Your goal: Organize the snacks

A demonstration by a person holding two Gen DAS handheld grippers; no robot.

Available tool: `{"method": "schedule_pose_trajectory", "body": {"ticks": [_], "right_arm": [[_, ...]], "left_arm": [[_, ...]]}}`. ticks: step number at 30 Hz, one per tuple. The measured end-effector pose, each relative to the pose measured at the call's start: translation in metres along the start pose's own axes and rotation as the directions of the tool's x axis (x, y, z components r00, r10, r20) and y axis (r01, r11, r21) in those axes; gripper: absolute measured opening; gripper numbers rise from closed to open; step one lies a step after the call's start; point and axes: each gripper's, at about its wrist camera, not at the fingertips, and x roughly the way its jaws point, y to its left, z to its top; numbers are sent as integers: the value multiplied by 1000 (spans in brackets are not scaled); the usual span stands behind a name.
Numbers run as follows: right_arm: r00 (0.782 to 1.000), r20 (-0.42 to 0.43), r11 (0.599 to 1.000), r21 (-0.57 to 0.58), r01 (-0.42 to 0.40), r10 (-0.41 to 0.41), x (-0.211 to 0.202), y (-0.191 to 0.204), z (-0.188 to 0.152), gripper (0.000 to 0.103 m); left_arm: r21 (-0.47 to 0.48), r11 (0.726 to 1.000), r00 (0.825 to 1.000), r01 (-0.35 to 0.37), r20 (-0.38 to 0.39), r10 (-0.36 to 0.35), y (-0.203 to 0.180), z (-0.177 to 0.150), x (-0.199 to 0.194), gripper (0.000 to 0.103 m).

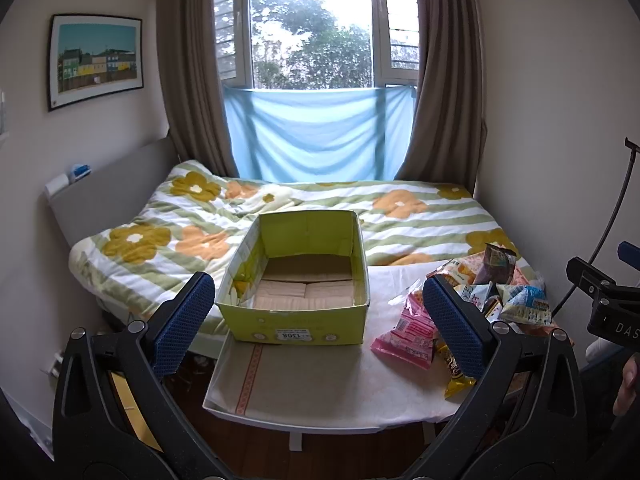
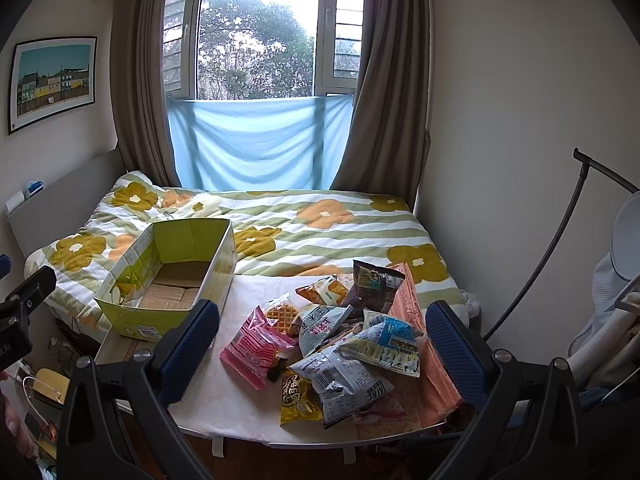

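Both claws are spread wide with nothing in them. The right gripper [image 2: 322, 354] hovers over the pile of snack bags [image 2: 340, 344] on the right side of the small table [image 2: 224, 392], and the left gripper [image 1: 318, 326] points at the green box [image 1: 296, 280] on the left, which looks empty so far. I'd start with a loose bag on top, like the pink packet [image 2: 254, 350], and pinch it by a flat edge so nothing inside gets crushed.
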Motion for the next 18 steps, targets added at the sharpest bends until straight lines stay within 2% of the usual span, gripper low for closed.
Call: {"method": "schedule_pose_trajectory", "body": {"ticks": [18], "right_arm": [[1000, 0, 1000, -1, 2, -2, 2, 1, 0, 103]], "left_arm": [[1, 1000, 1000, -1, -2, 1, 2, 0, 1, 103]]}}
